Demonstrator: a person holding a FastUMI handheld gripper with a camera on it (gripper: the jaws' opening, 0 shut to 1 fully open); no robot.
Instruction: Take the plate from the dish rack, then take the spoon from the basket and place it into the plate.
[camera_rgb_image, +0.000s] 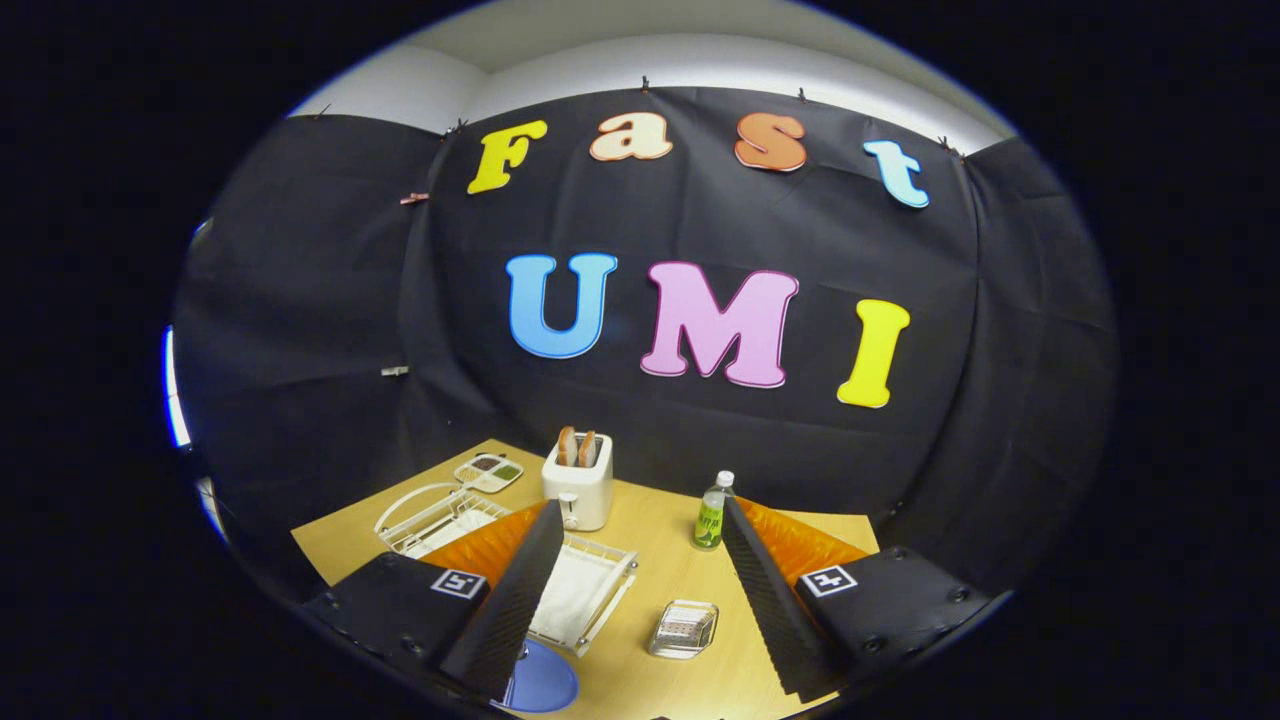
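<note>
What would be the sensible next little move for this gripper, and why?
Probably tip down and move toward the white dish rack near the left finger. The gripper is open, holds nothing and sits high above the table, while the blue plate lies below the left fingertip. I cannot make out the spoon.

A staged kitchen booth: black cloth wall (300, 300) behind a wooden table (660, 545) with toaster (578, 485) and dish rack (440, 515)
</note>
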